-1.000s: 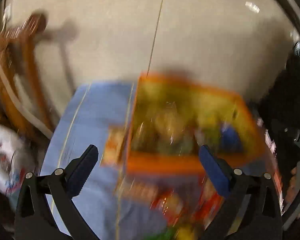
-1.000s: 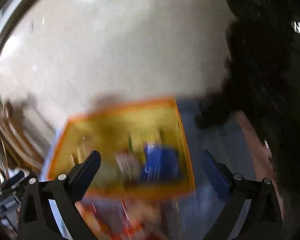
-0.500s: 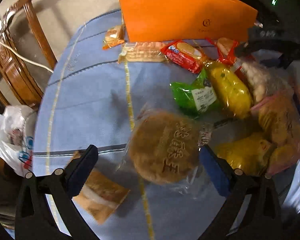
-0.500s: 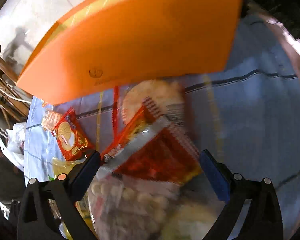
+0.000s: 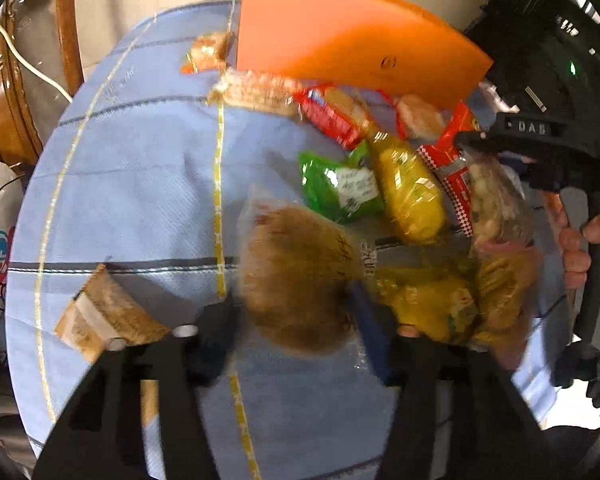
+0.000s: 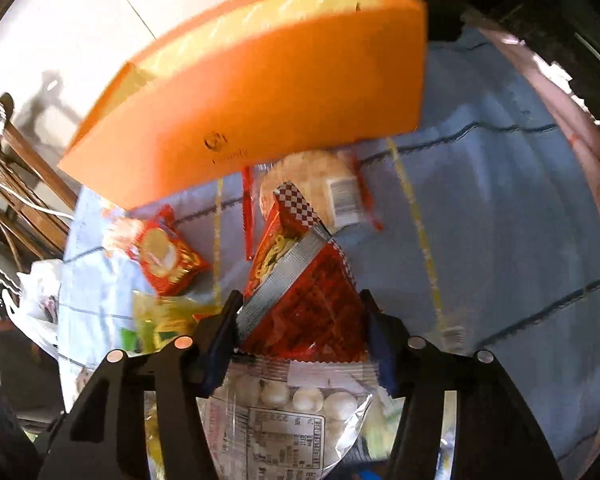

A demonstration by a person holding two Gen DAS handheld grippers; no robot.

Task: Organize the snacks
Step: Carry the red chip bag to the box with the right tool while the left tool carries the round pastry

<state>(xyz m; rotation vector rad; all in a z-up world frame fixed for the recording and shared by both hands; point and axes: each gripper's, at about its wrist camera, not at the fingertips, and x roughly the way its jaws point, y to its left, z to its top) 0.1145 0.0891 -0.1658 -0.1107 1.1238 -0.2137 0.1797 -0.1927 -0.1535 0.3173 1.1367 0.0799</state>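
Snack packets lie on a blue tablecloth [image 5: 140, 184] in front of an orange box [image 5: 340, 40], which also shows in the right wrist view [image 6: 260, 112]. My left gripper [image 5: 296, 328] has its fingers around a round brown cake in clear wrap [image 5: 296, 276], jaws narrowed on it. My right gripper [image 6: 300, 324] has its fingers either side of a red checkered noodle packet [image 6: 308, 300]. A clear bag of white balls [image 6: 284, 404] lies under it. A green packet [image 5: 336, 184] and a yellow packet [image 5: 412, 188] lie mid-table.
A small brown packet [image 5: 100, 316] lies at the left near the table edge. A red biscuit packet [image 6: 164, 256] and a round pale cracker pack [image 6: 312, 184] lie by the box. Wooden chairs [image 5: 4, 80] stand at the left. The right gripper's handle and a hand [image 5: 572, 240] show at the right.
Both grippers dropped from over the box to the table. Their jaws narrowed: the left around the brown cake, the right around the red noodle packet.
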